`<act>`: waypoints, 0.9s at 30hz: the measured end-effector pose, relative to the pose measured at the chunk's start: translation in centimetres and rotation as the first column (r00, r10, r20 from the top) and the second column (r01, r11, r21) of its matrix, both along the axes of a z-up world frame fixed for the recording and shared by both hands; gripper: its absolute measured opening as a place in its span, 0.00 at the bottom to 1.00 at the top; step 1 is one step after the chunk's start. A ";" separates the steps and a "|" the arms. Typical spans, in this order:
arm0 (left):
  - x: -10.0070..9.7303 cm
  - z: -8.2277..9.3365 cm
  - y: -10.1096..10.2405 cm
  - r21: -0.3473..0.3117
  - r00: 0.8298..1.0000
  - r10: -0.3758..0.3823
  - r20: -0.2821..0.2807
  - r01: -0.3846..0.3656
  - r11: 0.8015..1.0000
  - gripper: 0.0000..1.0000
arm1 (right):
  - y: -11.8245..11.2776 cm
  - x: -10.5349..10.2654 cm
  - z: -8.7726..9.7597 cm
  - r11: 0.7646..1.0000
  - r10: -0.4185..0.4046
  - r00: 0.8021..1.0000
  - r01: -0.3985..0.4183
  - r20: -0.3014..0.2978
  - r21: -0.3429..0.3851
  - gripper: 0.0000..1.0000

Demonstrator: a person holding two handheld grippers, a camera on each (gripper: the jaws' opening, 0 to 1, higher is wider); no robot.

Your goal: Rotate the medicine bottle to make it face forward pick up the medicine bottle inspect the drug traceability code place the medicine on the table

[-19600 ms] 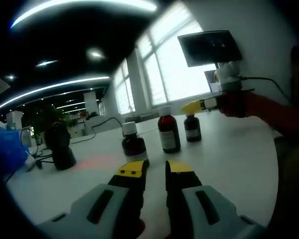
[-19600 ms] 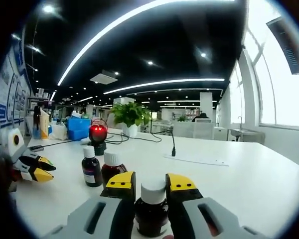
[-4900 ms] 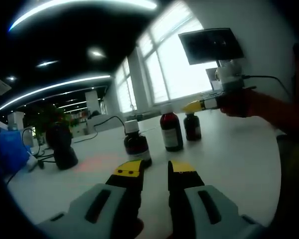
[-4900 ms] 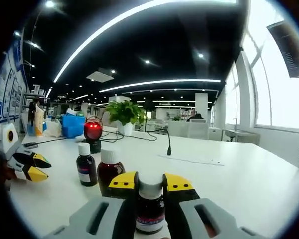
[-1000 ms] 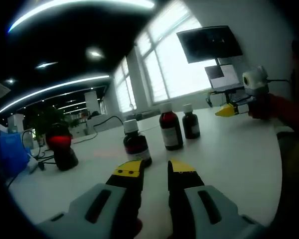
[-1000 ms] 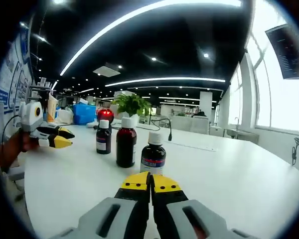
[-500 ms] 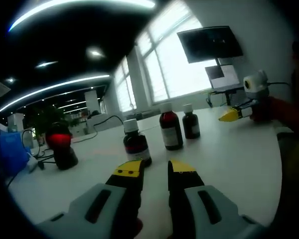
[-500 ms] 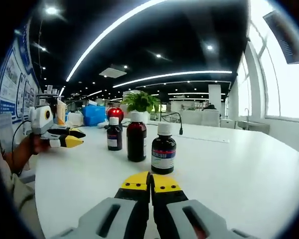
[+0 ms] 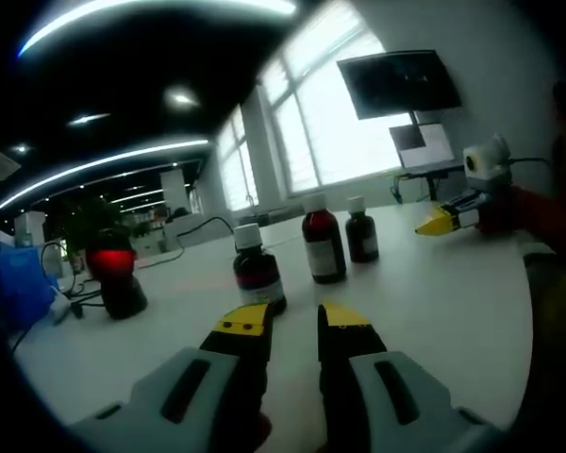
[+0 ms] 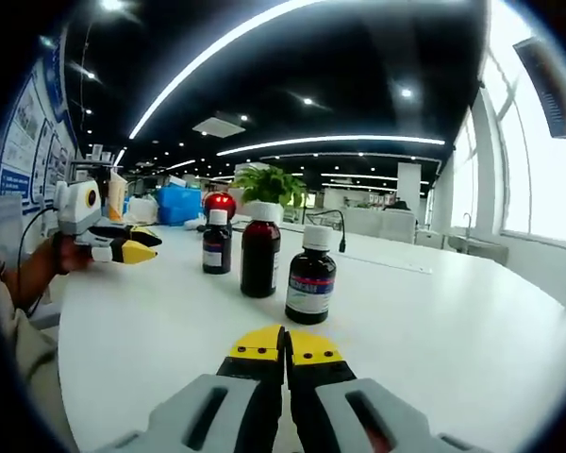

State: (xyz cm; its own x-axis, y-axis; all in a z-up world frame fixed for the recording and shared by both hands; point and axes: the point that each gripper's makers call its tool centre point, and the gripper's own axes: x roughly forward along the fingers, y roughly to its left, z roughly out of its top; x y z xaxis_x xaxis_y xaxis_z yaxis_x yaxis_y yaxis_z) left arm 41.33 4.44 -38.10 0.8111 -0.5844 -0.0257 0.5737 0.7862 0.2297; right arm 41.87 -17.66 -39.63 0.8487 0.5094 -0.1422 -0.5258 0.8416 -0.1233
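Note:
Three brown medicine bottles with white caps stand in a row on the white table (image 10: 453,349). In the right gripper view the nearest bottle (image 10: 311,278) shows a white and blue label, beside a taller bottle (image 10: 259,257) and a small bottle (image 10: 216,246). My right gripper (image 10: 285,345) is shut and empty, short of the nearest bottle. In the left gripper view the same bottles appear as a near bottle (image 9: 257,274), a tall bottle (image 9: 321,247) and a small bottle (image 9: 361,236). My left gripper (image 9: 295,319) is open and empty, close to the near bottle.
A black scanner with a red light (image 9: 113,274) stands left of the bottles; its red lamp (image 10: 219,201) shows behind them, near a potted plant (image 10: 269,187). The left gripper (image 10: 123,247) sits at the table's left, the right gripper (image 9: 448,220) at the right.
Five seconds ago my right gripper was shut on the nearest bottle; that bottle now stands free and the gripper has drawn back, shut. The left gripper has stayed put.

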 end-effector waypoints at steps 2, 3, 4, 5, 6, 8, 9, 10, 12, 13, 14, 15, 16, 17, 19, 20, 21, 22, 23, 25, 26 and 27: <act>0.0 0.0 0.0 -0.002 1.000 0.001 -0.002 -0.001 1.000 0.12 | 0.0 0.0 0.0 1.000 0.000 1.000 0.000 -0.001 0.001 0.00; 0.0 0.0 0.0 -0.002 1.000 0.001 -0.003 -0.001 1.000 0.12 | 0.0 0.0 0.0 1.000 0.000 1.000 0.000 -0.002 0.001 0.00; 0.0 0.0 0.0 -0.002 1.000 0.001 -0.004 -0.001 1.000 0.12 | 0.0 0.0 0.0 1.000 0.001 1.000 -0.001 -0.002 0.001 0.00; 0.0 -0.1 0.0 -0.002 1.000 0.000 -0.004 0.000 1.000 0.12 | 0.0 0.0 0.0 1.000 0.001 1.000 -0.001 -0.001 -0.001 0.00; 0.0 -0.1 -0.1 0.000 1.000 -0.001 -0.004 0.001 1.000 0.12 | 0.0 0.0 -0.1 1.000 0.001 1.000 -0.001 -0.002 -0.003 0.00; -0.1 -0.1 -0.1 0.003 1.000 -0.003 -0.002 0.003 1.000 0.12 | 0.1 0.0 -0.1 1.000 0.001 1.000 -0.001 0.001 -0.010 0.00; -0.1 -0.1 -0.1 0.006 1.000 -0.003 -0.001 0.003 1.000 0.12 | 0.1 0.0 -0.1 1.000 0.001 1.000 -0.001 0.003 -0.014 0.00; -0.1 -0.1 -0.1 0.008 1.000 -0.002 0.000 0.002 1.000 0.12 | 0.1 0.0 -0.1 1.000 0.000 1.000 0.000 0.004 -0.018 0.00; -0.1 -0.1 -0.1 0.008 1.000 -0.002 0.000 0.002 1.000 0.12 | 0.2 -0.1 -0.1 1.000 0.003 1.000 -0.003 0.007 -0.024 0.00; -0.1 -0.1 -0.1 0.007 1.000 -0.002 0.000 0.002 1.000 0.12 | 0.2 -0.1 -0.1 1.000 0.004 1.000 -0.004 0.007 -0.025 0.00; 0.0 -0.1 -0.1 0.007 1.000 -0.001 -0.001 0.001 1.000 0.12 | 0.2 -0.1 -0.1 1.000 0.005 1.000 -0.005 0.007 -0.024 0.00; 0.0 -0.1 -0.1 0.006 1.000 0.000 -0.001 0.000 1.000 0.12 | 0.2 -0.1 -0.1 1.000 0.005 1.000 -0.005 0.008 -0.022 0.00; 0.0 -0.1 -0.1 0.006 1.000 0.000 -0.002 0.000 1.000 0.12 | 0.2 -0.1 -0.1 1.000 0.005 1.000 -0.004 0.008 -0.021 0.00; -0.1 -0.1 -0.1 0.007 1.000 0.002 -0.001 -0.002 1.000 0.12 | 0.2 -0.1 -0.1 1.000 0.004 1.000 -0.004 0.008 -0.020 0.00; -0.1 -0.1 -0.1 0.009 1.000 0.003 0.000 -0.003 1.000 0.12 | 0.2 -0.1 -0.1 1.000 0.004 1.000 -0.004 0.011 -0.022 0.00; -0.1 -0.1 -0.1 0.008 1.000 0.003 0.000 -0.003 1.000 0.12 | 0.2 -0.1 0.0 1.000 0.004 1.000 -0.004 0.012 -0.023 0.00; -0.1 -0.1 -0.1 0.007 1.000 0.003 0.000 -0.003 1.000 0.12 | 0.2 -0.2 0.0 1.000 0.004 1.000 -0.004 0.013 -0.024 0.00; -0.1 -0.1 -0.1 0.006 1.000 0.003 0.000 -0.003 1.000 0.12 | 0.2 -0.2 0.0 1.000 0.004 1.000 -0.004 0.013 -0.024 0.00; -0.1 -0.1 -0.1 0.006 1.000 0.004 0.000 -0.004 1.000 0.12 | 0.2 -0.2 0.0 1.000 0.004 1.000 -0.004 0.014 -0.024 0.00; -0.1 -0.1 -0.1 0.006 1.000 0.004 0.001 -0.004 1.000 0.12 | 0.2 -0.1 0.0 1.000 0.003 1.000 -0.002 0.020 -0.030 0.00; -0.1 -0.1 -0.1 0.006 1.000 0.004 0.001 -0.004 1.000 0.12 | 0.2 -0.1 0.1 1.000 0.002 1.000 -0.002 0.024 -0.030 0.00; -0.1 -0.1 -0.1 0.007 1.000 0.004 0.000 -0.004 1.000 0.12 | 0.2 -0.1 0.1 1.000 0.003 1.000 -0.003 0.025 -0.029 0.00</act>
